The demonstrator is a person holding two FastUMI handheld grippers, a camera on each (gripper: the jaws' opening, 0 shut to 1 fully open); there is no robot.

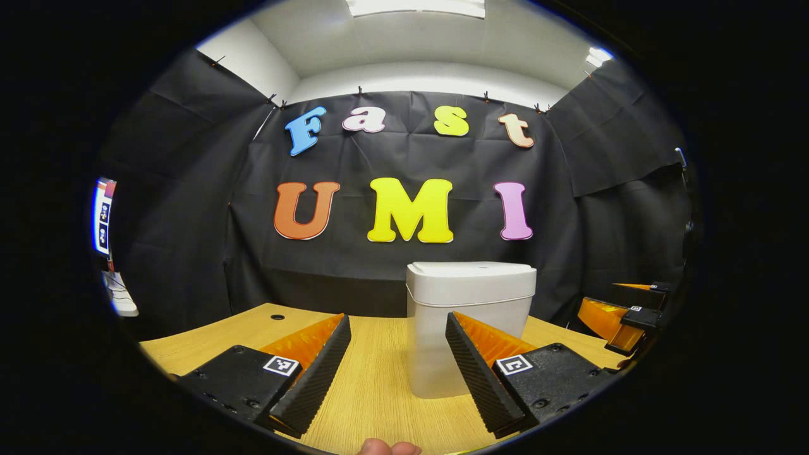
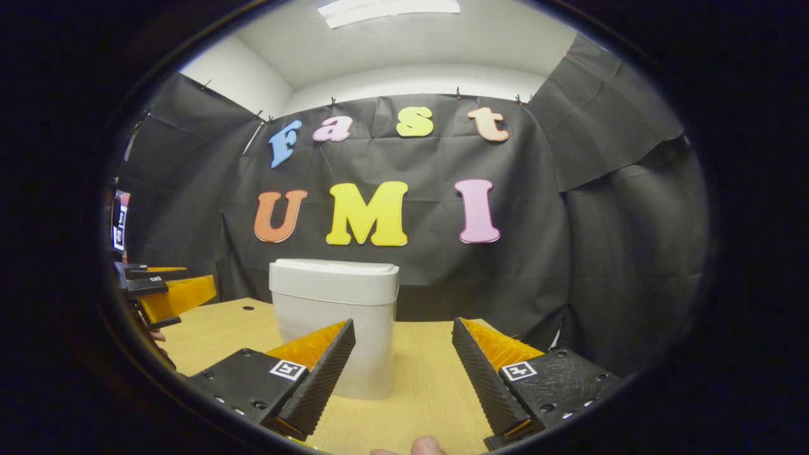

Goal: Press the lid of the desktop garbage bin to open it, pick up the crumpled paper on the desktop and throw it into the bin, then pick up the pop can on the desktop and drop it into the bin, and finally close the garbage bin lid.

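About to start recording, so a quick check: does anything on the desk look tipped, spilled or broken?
Nothing stands out. The garbage bin stands upright on the desk with its lid shut, and both grippers are open in front of it.

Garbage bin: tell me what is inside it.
Cannot be seen: the garbage bin stands on the wooden table with its lid shut, covering the inside.

We see a white bin [image 1: 471,316] with a matching white lid [image 1: 471,273]; the table [image 1: 379,379] is pale yellow wood with fine grain lines; the wall cloth [image 1: 189,221] is black; the ceiling [image 1: 411,38] is white.
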